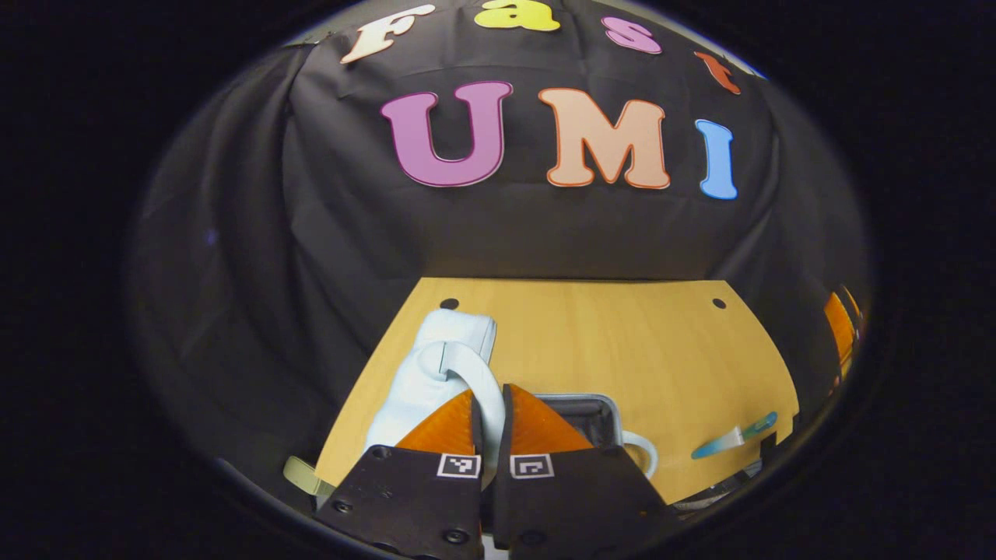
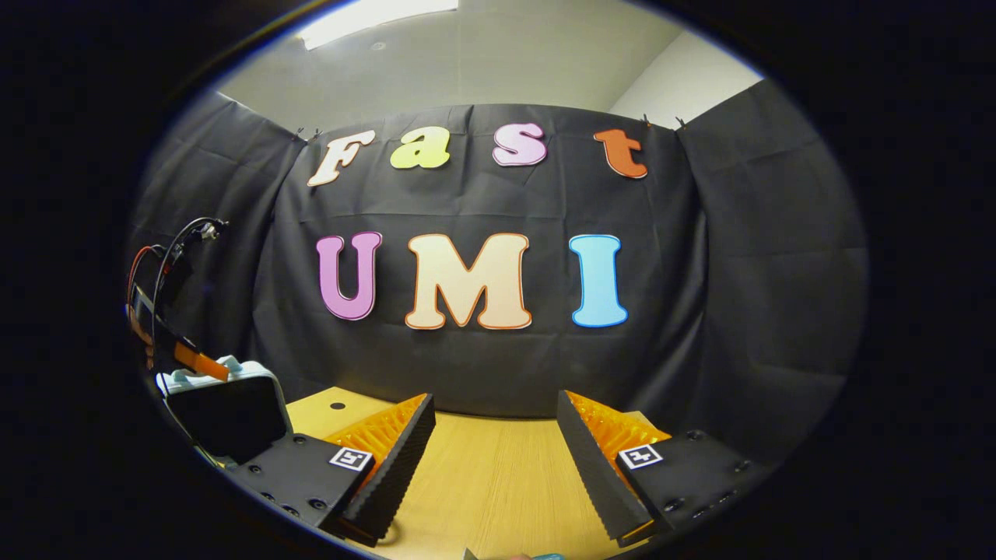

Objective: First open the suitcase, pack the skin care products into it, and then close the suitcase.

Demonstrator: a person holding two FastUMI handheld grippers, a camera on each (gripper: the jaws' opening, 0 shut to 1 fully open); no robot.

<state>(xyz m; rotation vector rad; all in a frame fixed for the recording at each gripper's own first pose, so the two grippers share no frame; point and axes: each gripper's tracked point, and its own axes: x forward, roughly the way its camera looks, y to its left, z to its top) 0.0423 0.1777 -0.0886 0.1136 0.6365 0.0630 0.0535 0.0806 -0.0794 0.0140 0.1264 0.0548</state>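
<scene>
Right tool (image 2: 492,459): fingers spread wide above the wooden worktop (image 2: 498,482), nothing between them. Suitcase (image 2: 222,412): far left, lid raised, the left tool (image 2: 198,362) at its top edge.

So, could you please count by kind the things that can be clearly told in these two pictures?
Suitcase: 1
Tools: 2 (left tool, right tool)
Table: 1
Teal and white item lying on the table: 1
Total: 5
</scene>
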